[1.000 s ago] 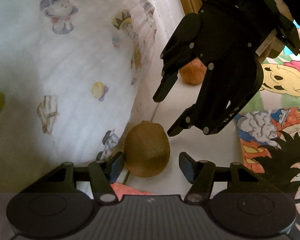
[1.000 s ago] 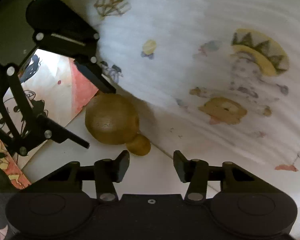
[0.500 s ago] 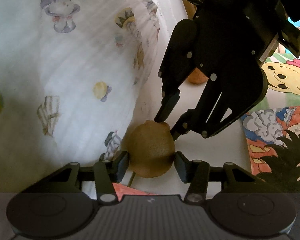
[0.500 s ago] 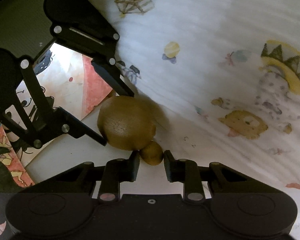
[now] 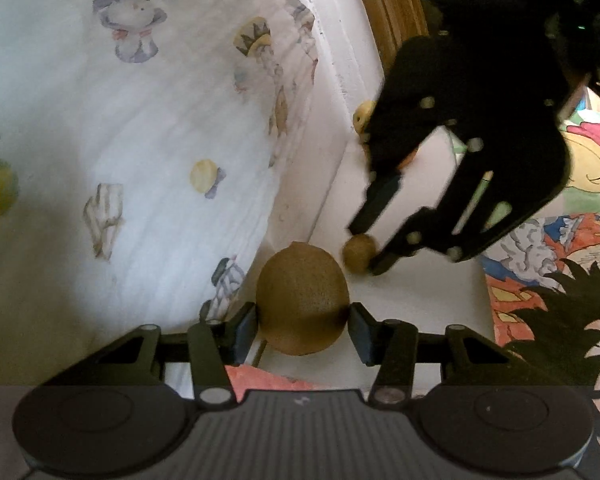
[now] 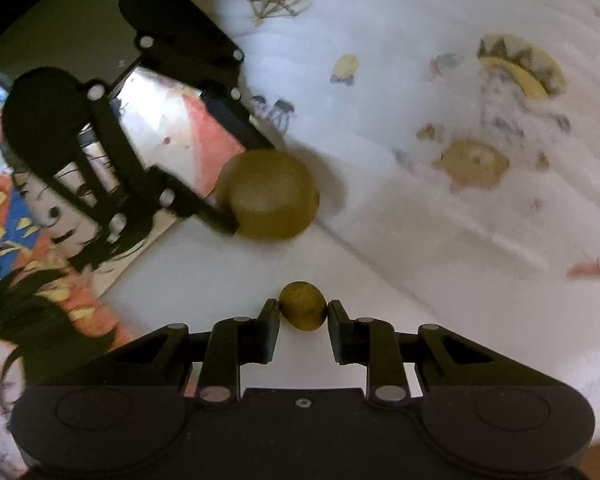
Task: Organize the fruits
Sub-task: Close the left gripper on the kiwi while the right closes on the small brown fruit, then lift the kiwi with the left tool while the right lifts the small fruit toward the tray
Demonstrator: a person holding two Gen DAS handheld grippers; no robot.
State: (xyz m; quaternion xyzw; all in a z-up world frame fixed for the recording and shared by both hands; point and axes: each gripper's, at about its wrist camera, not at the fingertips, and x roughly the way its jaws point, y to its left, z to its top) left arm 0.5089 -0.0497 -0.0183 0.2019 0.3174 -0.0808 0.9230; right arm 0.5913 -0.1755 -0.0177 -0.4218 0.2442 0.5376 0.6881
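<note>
Left wrist view: white cartoon-print fabric (image 5: 140,128) fills the left and top, bulging over a white surface (image 5: 420,304); colourful cartoon-print sheet (image 5: 560,272) lies along the right edge of that surface; wooden edge (image 5: 384,4) shows at top; right hand-held gripper (image 5: 366,250) reaches in from upper right, dark and blurred; left hand-held gripper (image 5: 303,320) at the bottom, both pads pressing the sides of a large brown kiwi-like fruit (image 5: 302,296), so clenched on it, jaws having just finished closing in on it; that fruit sits on the white surface, just beside the fabric edge; small brown fruit (image 5: 358,252) just beyond it, pinched at the right gripper's tips; an orange-yellow fruit (image 5: 365,114) farther back, mostly hidden behind the gripper, kind unclear.

Right wrist view: same fabric (image 6: 440,120) across the right; cartoon sheet (image 6: 40,248) at left; left hand-held gripper (image 6: 244,184) enters from upper left, fingers either side of the large fruit (image 6: 272,196), blurred; right hand-held gripper (image 6: 303,312) clenched on the small fruit (image 6: 303,306), pads touching both its sides; small fruit well apart from the large one here, over the white surface (image 6: 220,280).
</note>
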